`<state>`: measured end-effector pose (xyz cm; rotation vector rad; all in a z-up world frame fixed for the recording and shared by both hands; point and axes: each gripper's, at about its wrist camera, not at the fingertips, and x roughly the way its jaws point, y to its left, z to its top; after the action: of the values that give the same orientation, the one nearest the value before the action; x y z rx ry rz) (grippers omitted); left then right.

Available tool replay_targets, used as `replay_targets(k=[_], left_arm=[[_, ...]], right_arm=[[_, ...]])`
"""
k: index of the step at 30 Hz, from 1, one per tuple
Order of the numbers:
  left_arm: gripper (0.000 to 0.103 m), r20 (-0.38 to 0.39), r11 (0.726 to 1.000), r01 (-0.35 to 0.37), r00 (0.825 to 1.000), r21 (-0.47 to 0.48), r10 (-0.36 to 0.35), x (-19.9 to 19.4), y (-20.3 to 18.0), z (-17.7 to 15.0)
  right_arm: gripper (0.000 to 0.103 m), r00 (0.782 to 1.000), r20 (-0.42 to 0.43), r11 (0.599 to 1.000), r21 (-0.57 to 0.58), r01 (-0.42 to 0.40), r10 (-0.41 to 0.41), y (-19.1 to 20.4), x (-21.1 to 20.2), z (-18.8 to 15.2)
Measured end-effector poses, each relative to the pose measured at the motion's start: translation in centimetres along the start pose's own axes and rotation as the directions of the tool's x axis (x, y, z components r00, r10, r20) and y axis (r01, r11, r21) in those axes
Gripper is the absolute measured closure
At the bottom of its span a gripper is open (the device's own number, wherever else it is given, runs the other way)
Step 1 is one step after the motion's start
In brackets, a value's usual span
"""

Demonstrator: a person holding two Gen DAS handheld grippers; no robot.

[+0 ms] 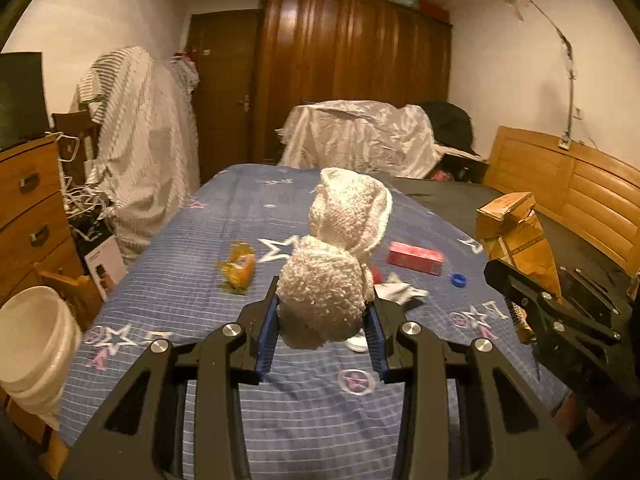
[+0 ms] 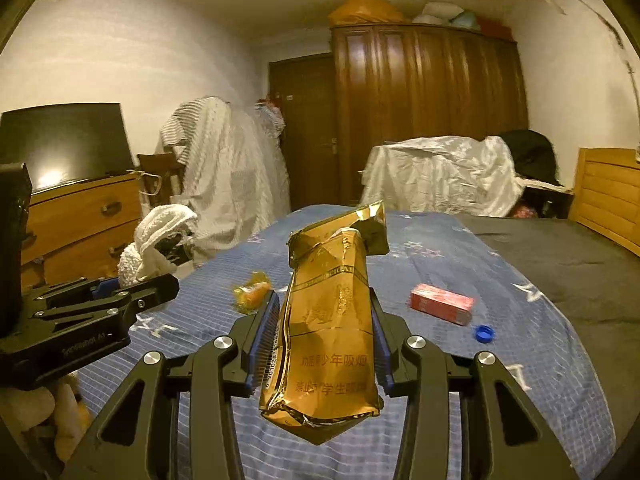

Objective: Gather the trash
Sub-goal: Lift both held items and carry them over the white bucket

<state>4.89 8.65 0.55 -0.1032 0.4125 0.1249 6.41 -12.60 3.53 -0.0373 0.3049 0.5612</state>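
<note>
My left gripper (image 1: 322, 312) is shut on a white knitted cloth (image 1: 332, 276) and holds it above the blue star-patterned bedspread (image 1: 200, 272). The cloth also shows in the right wrist view (image 2: 148, 248), with the left gripper (image 2: 132, 286) at the left. My right gripper (image 2: 324, 320) is shut on a crumpled gold carton (image 2: 332, 320), held upright over the bed; the carton shows in the left wrist view (image 1: 516, 232). On the bedspread lie an orange wrapper (image 1: 238, 268) (image 2: 252, 292), a red box (image 1: 416, 258) (image 2: 442, 303), a blue bottle cap (image 1: 459, 280) (image 2: 485, 334) and crumpled white paper (image 1: 400, 292).
A white bucket (image 1: 32, 344) stands at the bed's left side by a wooden dresser (image 1: 28, 208). A cloth-draped chair (image 1: 140, 152) and a covered heap (image 1: 360, 136) stand beyond the bed. A wooden headboard (image 1: 580, 192) runs along the right.
</note>
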Motion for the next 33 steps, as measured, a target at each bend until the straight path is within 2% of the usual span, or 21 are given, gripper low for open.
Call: replay_targets(k=[6, 10, 19, 26, 33], left_arm=[[0.067, 0.007, 0.996, -0.083, 0.996, -0.037, 0.083, -0.9, 5.1, 1.0], [0.067, 0.008, 0.987, -0.148, 0.989, -0.065, 0.149, -1.6, 8.8, 1.6], [0.067, -0.016, 0.945, -0.296, 0.955, -0.141, 0.297, -3.8, 17.9, 2.0], [0.067, -0.061, 0.894, -0.398, 0.917, -0.204, 0.394, -5.9, 25.0, 1.3], [0.067, -0.132, 0.840, -0.480, 0.877, -0.253, 0.461, -7.6, 31.7, 0.2]], right_arm=[[0.059, 0.993, -0.021, 0.993, -0.014, -0.115, 0.115, 5.1, 3.5, 2.4], [0.059, 0.980, -0.040, 0.979, -0.042, -0.198, 0.197, 9.6, 5.9, 4.0], [0.059, 0.928, -0.101, 0.925, -0.091, -0.368, 0.359, 21.3, 11.2, 7.4], [0.059, 0.860, -0.190, 0.861, -0.110, -0.497, 0.473, 31.4, 16.5, 9.3], [0.059, 0.772, -0.327, 0.786, -0.124, -0.606, 0.544, 41.0, 22.2, 9.8]])
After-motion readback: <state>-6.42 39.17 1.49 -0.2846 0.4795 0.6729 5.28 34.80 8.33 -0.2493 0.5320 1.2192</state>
